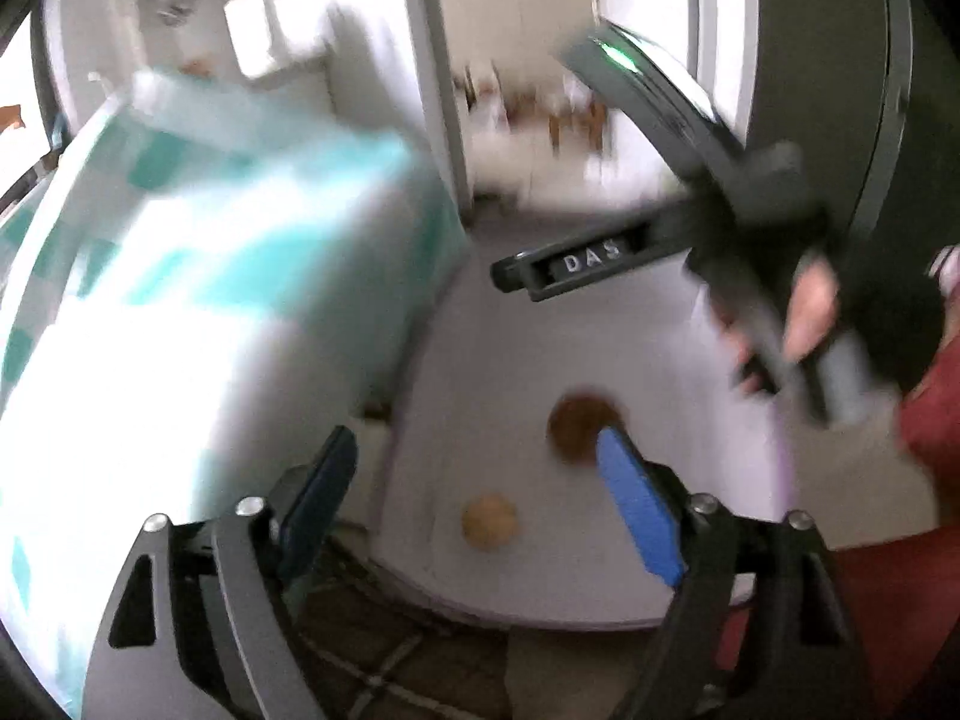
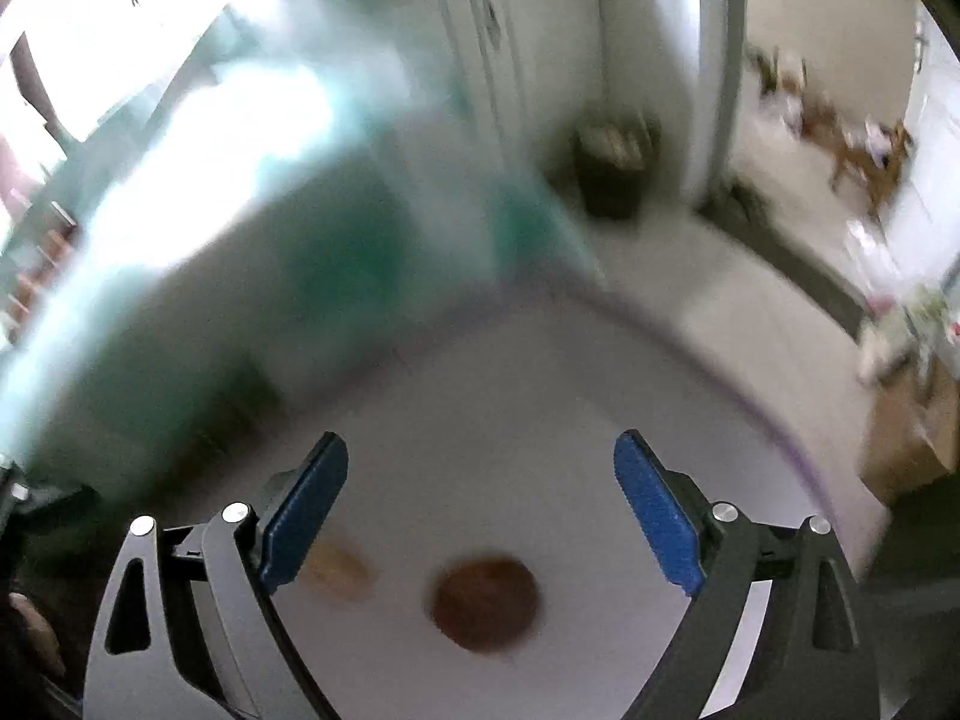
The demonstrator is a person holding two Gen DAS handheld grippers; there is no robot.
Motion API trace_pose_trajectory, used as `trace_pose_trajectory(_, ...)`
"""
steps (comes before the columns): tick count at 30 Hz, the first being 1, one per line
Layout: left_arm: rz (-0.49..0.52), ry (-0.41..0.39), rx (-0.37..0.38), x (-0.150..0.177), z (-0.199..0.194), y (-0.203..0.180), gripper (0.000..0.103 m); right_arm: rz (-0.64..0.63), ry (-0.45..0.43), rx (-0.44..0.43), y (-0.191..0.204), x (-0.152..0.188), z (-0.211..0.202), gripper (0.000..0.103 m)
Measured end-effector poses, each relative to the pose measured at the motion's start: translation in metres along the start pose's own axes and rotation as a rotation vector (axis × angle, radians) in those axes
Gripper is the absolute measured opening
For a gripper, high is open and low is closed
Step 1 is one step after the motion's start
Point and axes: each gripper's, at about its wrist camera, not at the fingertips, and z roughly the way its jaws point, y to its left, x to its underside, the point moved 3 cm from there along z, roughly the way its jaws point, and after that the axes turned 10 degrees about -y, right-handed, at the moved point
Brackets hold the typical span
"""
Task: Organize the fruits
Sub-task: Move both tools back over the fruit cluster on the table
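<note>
The left claw [image 1: 474, 456] sat at the bottom of its frame, blue pads spread wide and empty. The right claw [image 2: 480, 468] gaped the same way, its hand [image 1: 810, 312] gripping the handle at centre right.

Both views are heavily smeared by motion blur, and the fisheye lens bends straight lines and leaves dark corners. Strong daylight enters from the far left, burning out the teal-and-white cloth [image 1: 198, 252] into a white glare in both pictures. The round worktop [image 2: 540, 396] is evenly and softly lit, with faint shadows. The brown fruit [image 2: 485, 605] and the paler fruit [image 1: 489, 521] are smudged, while the near blue pads [image 2: 657, 510] stay fairly sharp.
</note>
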Motion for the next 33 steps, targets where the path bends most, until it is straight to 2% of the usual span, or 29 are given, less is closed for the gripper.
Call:
trace_pose_trajectory(1,-0.021,-0.057,-0.027,-0.006,-0.018,0.01,0.096,0.008,-0.093,-0.048,0.006,-0.011,-0.019,0.088)
trace_pose_trajectory(3,-0.104,-0.174,-0.071,-0.018,-0.062,0.037,0.1,0.0,-0.19,-0.104,0.022,-0.025,-0.047,0.088)
trace_pose_trajectory(5,-0.209,-0.255,-0.093,-0.018,-0.103,0.077,0.101,-0.03,-0.243,-0.176,0.051,-0.052,-0.059,0.088)
trace_pose_trajectory(7,-0.275,-0.304,-0.16,-0.017,-0.135,0.116,0.101,-0.07,-0.269,-0.225,0.087,-0.062,-0.067,0.088)
trace_pose_trajectory(10,-0.388,-0.332,-0.363,0.003,-0.167,0.18,0.101,-0.149,-0.214,-0.286,0.16,-0.066,-0.059,0.088)
trace_pose_trajectory(11,-0.453,-0.322,-0.443,0.017,-0.178,0.206,0.101,-0.171,-0.194,-0.301,0.178,-0.071,-0.052,0.088)
trace_pose_trajectory(12,-0.489,-0.317,-0.485,0.024,-0.184,0.222,0.101,-0.195,-0.175,-0.318,0.196,-0.07,-0.047,0.088)
trace_pose_trajectory(15,-0.628,-0.276,-0.688,0.059,-0.211,0.294,0.101,-0.307,-0.1,-0.366,0.257,-0.071,-0.019,0.088)
trace_pose_trajectory(19,-0.809,-0.23,-0.898,0.107,-0.258,0.388,0.101,-0.433,-0.041,-0.391,0.341,-0.046,0.021,0.088)
trace_pose_trajectory(20,-0.853,-0.232,-0.912,0.113,-0.266,0.41,0.101,-0.454,-0.009,-0.41,0.367,-0.043,0.036,0.088)
trace_pose_trajectory(23,-1.01,-0.248,-0.958,0.145,-0.291,0.426,0.101,-0.5,0.049,-0.413,0.426,-0.043,0.074,0.088)
trace_pose_trajectory(26,-1.128,-0.248,-0.929,0.164,-0.301,0.431,0.101,-0.541,0.058,-0.407,0.465,-0.048,0.101,0.088)
trace_pose_trajectory(29,-1.122,-0.235,-0.954,0.167,-0.303,0.43,0.101,-0.581,0.058,-0.371,0.504,-0.054,0.135,0.088)
trace_pose_trajectory(33,-1.106,-0.207,-0.917,0.164,-0.294,0.423,0.101,-0.556,0.089,-0.351,0.53,-0.067,0.166,0.086)
